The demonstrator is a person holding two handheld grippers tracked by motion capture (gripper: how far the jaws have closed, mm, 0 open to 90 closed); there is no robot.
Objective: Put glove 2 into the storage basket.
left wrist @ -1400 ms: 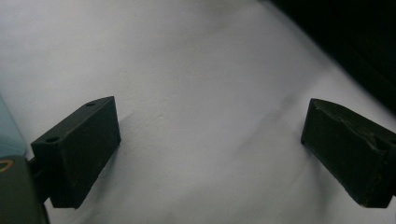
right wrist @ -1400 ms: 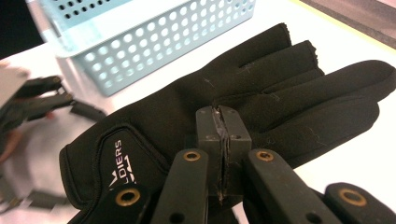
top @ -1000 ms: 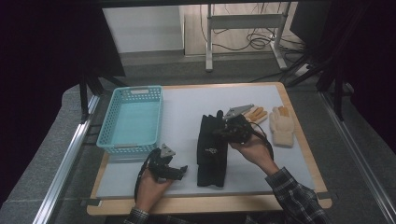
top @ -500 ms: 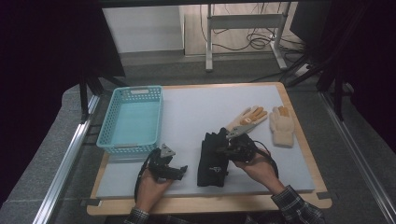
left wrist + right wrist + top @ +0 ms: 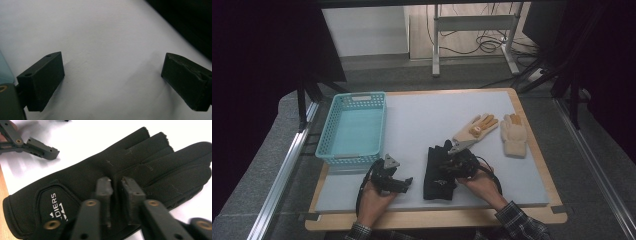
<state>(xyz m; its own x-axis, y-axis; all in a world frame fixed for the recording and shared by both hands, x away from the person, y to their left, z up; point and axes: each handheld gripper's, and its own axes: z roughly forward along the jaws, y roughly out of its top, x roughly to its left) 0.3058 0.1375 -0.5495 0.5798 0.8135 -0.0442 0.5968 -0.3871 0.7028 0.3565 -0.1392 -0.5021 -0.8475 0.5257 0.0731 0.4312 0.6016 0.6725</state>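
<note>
Black glove (image 5: 82,182) flat on the white surface (image 5: 422,115), palm-side logo patch up, close to the near edge and about midway along it, cuff toward the person and fingers pointing away. Laid out full length, probably so as to stay easy to pick up again or to pair with another.

Right gripper (image 5: 452,167) low over the glove's middle, tilted down onto it. Jaws just been opening, now a narrow gap apart. No fabric pinched between the pads, only the glove lying underneath. Reads as a release after setting down, though a fresh bite on the cloth cannot be ruled out.

Left gripper (image 5: 112,80) parked on the surface just left of the glove, near the front edge. Jaws wide apart, nothing between them but bare white surface. Held idle, likely waiting clear of the working hand.

Blue basket (image 5: 349,159) along the left edge, nothing visible inside, well apart from the glove. Possibly the place meant for sorted things.

Two tan gloves toward the right edge: one orange-tipped (image 5: 474,129), lying slantwise, its cuff near the black glove's fingertips, the other (image 5: 513,135) just beside it, nearer the edge, fingers away from the person. Both untouched, out of either gripper's hold.
</note>
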